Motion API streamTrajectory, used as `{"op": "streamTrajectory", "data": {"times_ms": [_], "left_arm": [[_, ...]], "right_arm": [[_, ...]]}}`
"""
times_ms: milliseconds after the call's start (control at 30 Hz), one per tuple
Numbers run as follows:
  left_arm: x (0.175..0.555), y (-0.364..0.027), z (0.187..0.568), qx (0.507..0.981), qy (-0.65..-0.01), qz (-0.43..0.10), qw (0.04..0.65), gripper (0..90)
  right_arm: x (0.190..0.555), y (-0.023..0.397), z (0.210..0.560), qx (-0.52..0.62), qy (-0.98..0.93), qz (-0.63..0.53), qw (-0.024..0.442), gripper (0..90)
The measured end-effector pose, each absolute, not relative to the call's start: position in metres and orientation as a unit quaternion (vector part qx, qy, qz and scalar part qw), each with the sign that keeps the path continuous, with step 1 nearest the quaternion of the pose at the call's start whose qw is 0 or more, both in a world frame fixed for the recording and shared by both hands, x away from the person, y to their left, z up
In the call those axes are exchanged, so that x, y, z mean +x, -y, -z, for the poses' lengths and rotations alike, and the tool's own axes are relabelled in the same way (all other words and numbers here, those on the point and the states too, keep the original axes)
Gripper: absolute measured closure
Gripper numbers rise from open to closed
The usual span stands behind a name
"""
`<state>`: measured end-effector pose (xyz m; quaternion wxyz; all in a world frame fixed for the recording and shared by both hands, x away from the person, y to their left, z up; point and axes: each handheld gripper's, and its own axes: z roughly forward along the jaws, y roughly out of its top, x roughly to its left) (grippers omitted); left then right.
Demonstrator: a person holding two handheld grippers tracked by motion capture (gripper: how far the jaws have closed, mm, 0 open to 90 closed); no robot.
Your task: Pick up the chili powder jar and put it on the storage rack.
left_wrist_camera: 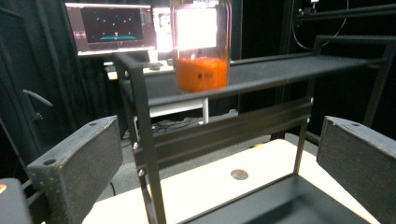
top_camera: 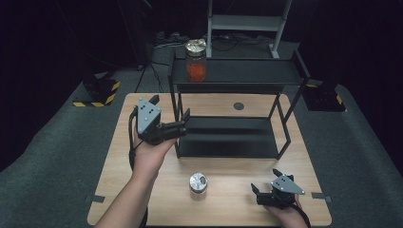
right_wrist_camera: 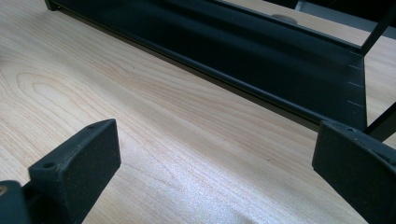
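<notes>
We hold left gripper (top_camera: 184, 119) wide open, empty, at rack post (left_wrist_camera: 145, 140) | orange-filled jar (top_camera: 196, 60) at twelve o'clock on top shelf (top_camera: 247, 71) | right gripper (top_camera: 265, 183) open, empty | risk: jaw catches post, jar topples.

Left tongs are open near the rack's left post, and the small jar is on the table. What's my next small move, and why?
Probably bring the left tongs back and down toward the small jar. They are open and empty beside the rack, and the jar stands untouched on the table in front. The right tongs rest open nearby.
</notes>
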<state>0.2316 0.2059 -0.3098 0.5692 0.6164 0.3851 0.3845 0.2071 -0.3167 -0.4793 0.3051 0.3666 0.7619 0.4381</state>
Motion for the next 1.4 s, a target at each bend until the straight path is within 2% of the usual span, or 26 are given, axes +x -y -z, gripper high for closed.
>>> {"op": "streamTrajectory", "data": {"times_ms": [1000, 1133, 1400], "left_arm": [[0.194, -0.250, 0.423, 0.656, -0.452, -0.343, 0.498, 0.8], [0.188, -0.250, 0.435, 0.670, -0.450, -0.352, 0.474, 0.8], [0.178, -0.254, 0.464, 0.687, -0.469, -0.329, 0.447, 0.8]], "right_arm": [[0.206, 0.316, 0.479, 0.366, -0.762, -0.437, 0.308, 0.1], [0.206, 0.315, 0.480, 0.366, -0.762, -0.437, 0.309, 0.1], [0.205, 0.315, 0.480, 0.364, -0.762, -0.435, 0.311, 0.1]]}}
